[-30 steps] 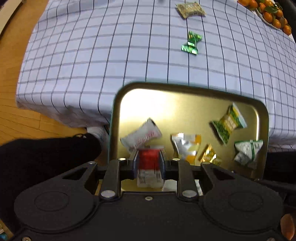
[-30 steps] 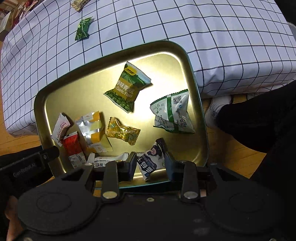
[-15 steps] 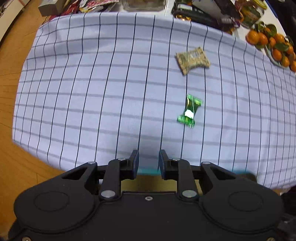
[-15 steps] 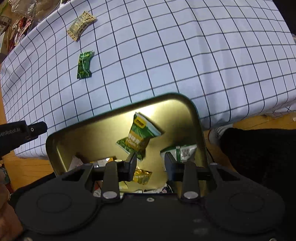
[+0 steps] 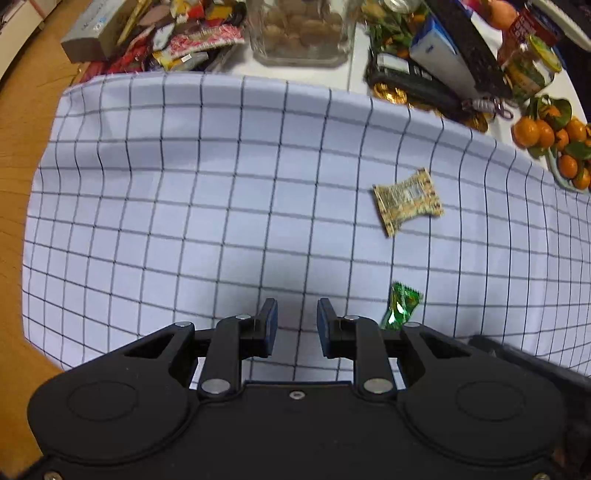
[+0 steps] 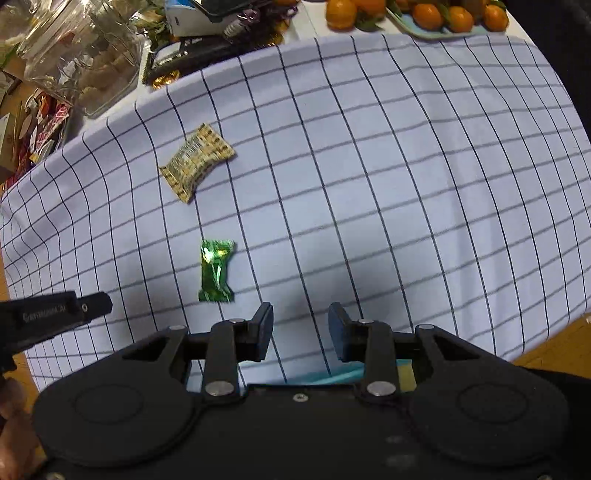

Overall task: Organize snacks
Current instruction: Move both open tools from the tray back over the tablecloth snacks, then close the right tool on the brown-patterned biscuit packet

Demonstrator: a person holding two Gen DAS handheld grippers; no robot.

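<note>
both tools hang pointing down over a bench covered in a white checked cloth (image 5: 207, 192). the left tool (image 5: 294, 325) has its jaws parted with only bare cloth between them, gripping nothing. a green foil candy (image 5: 400, 306) lies on the cloth just to the right of its right finger, partly hidden behind the tool body, and a tan patterned snack packet (image 5: 406, 201) lies further ahead and to the right. the right tool (image 6: 300, 328) is likewise parted and empty; for it the green foil candy (image 6: 216, 271) lies ahead and to the left, close to its left finger but apart from it, and the tan patterned snack packet (image 6: 197, 162) lies beyond that. behind its fingers a sliver of a teal-rimmed gold tin (image 6: 347, 376) shows. past the far edge of the cloth stand a glass jar (image 5: 301, 31), a heap of loose wrappers (image 5: 173, 33) and a dish of mandarins (image 5: 557, 144).
</note>
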